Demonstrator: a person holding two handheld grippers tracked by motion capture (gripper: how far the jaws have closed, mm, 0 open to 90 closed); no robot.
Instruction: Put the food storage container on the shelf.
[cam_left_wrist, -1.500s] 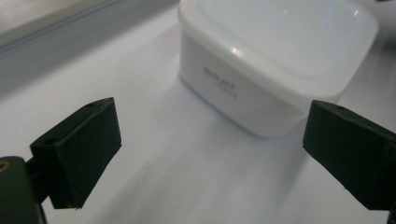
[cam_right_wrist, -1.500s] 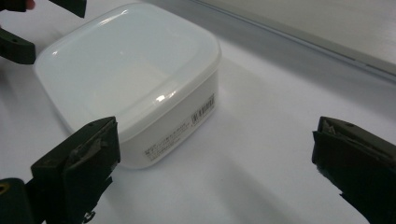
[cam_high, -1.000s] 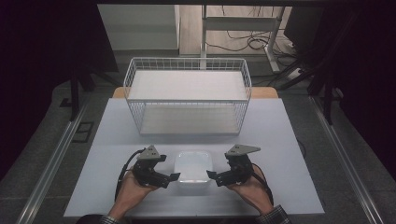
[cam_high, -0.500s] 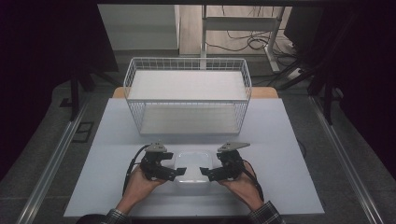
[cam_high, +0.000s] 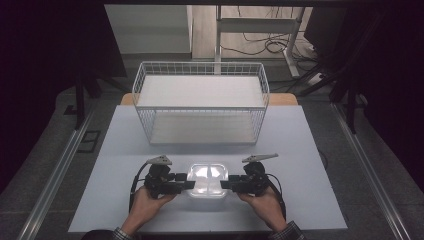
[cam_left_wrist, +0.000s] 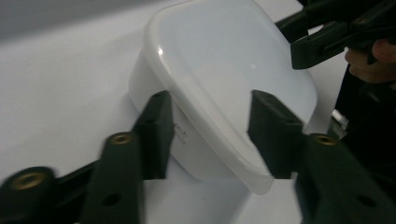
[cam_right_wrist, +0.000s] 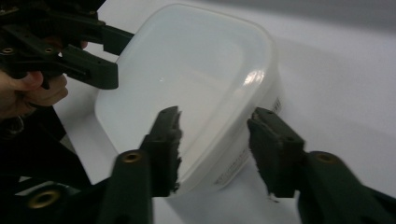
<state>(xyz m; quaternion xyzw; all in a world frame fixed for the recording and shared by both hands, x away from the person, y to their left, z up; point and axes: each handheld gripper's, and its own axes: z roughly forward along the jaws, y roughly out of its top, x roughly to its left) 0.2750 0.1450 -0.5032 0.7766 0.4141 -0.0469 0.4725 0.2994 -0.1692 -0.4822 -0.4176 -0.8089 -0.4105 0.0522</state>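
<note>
We hold the white lidded container (cam_high: 208, 179) between our two tools at the near middle of the table (cam_high: 310, 150), in front of the wire basket (cam_high: 200, 100). The left gripper (cam_left_wrist: 210, 135) has its jaws apart around one edge of the lid, and the right gripper (cam_right_wrist: 215, 140) stands the same on the opposite edge; neither is pressed closed. If we lift now, the smooth box can slip out. An uneven squeeze can also tilt it or pop the lid.
</note>
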